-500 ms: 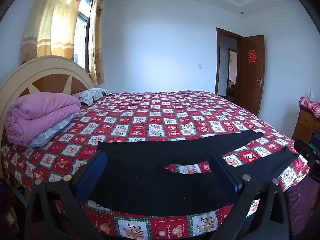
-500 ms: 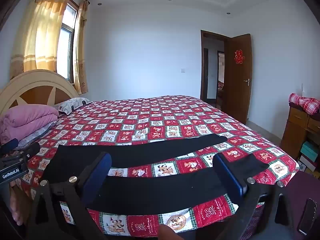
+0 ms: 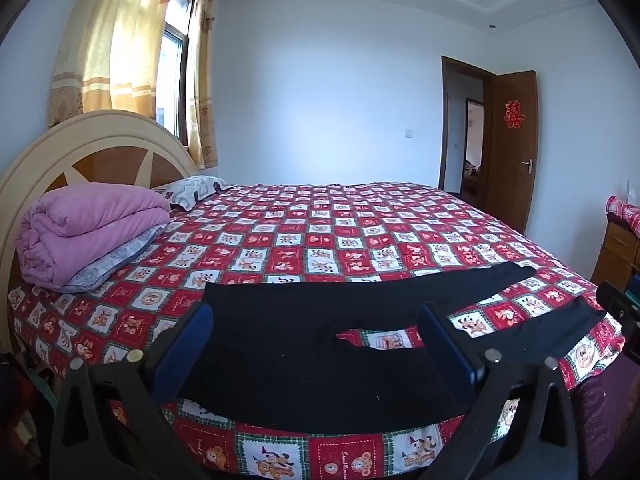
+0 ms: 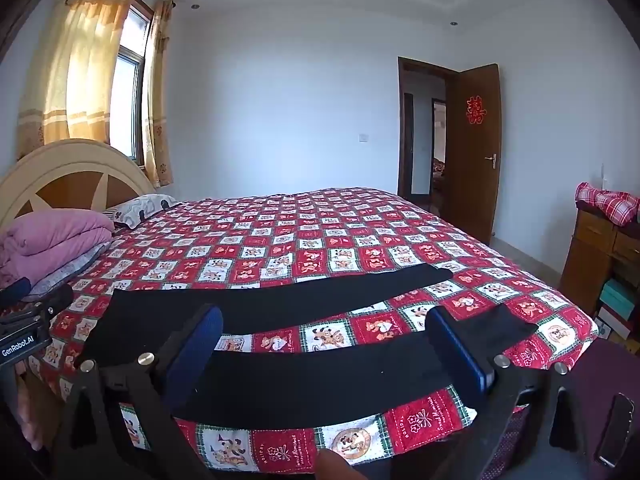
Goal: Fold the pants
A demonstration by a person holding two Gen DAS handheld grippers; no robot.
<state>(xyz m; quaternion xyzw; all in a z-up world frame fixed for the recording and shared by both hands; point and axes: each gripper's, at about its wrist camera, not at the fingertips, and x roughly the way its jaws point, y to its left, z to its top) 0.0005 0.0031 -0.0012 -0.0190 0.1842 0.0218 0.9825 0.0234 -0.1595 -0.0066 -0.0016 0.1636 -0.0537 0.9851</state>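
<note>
Both hand-held grippers, left (image 3: 316,344) and right (image 4: 326,344), spread wide, empty, above black pants (image 3: 304,360) on bedspread (image 3: 320,232).

The pants (image 3: 320,344) lie flat on the bed (image 3: 320,232) at lower centre of the frame, waist toward the left, both legs running right, split apart. A folded quilt (image 3: 88,232) sits on the bed at left, before the headboard (image 3: 80,148), with a pillow (image 3: 192,192) behind it. At right edge stands a dresser (image 4: 600,256); the door (image 4: 476,152) is behind the bed.
</note>
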